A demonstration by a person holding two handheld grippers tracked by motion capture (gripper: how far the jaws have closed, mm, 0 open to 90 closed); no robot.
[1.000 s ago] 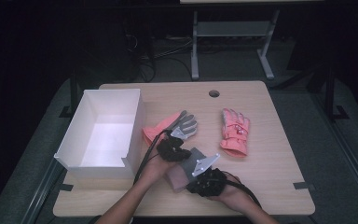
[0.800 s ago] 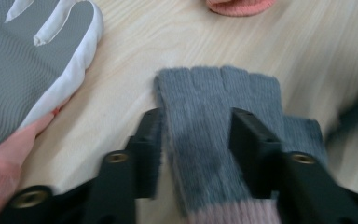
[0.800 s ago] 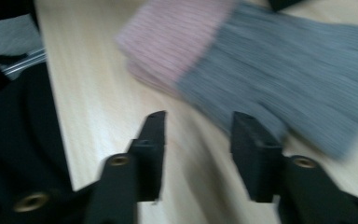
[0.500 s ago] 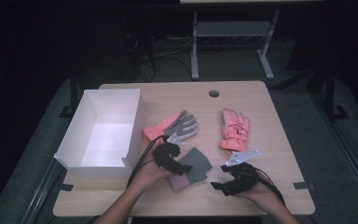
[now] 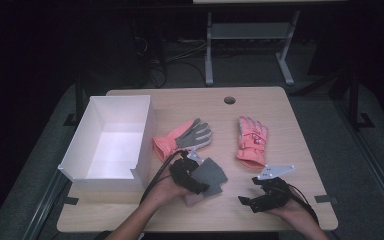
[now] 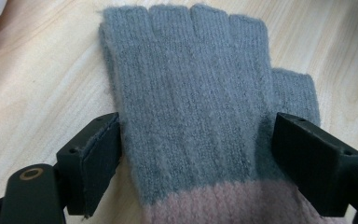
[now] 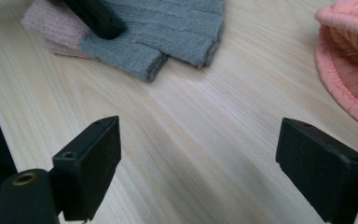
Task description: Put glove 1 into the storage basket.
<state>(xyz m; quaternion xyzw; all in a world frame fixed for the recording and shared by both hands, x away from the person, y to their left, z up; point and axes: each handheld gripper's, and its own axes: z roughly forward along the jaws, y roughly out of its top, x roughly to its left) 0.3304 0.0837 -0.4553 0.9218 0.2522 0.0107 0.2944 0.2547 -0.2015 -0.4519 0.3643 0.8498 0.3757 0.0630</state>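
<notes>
White box (image 5: 111, 145): our landmark, at the left of the surface (image 5: 300, 125).
Knit glove (image 6: 200, 107): grey with a pink cuff, flat just right of the box; we judge it light, soft and floppy, best gripped across the palm near the cuff.
Left gripper (image 6: 198, 154): jaws straddle the glove's palm, touching both edges, not yet squeezing.
Right gripper (image 7: 214, 163): farthest from the box; jaws wide, holding nothing.

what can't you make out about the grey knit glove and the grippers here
- Grey knit glove: pink cuff cut off by the bottom edge in the left gripper view; partly under the left hand-held gripper in the high view.
- Left grip: jaws flank the glove, contact unclear.
- Coral ski glove: cut off by the right edge, right gripper view.
</notes>
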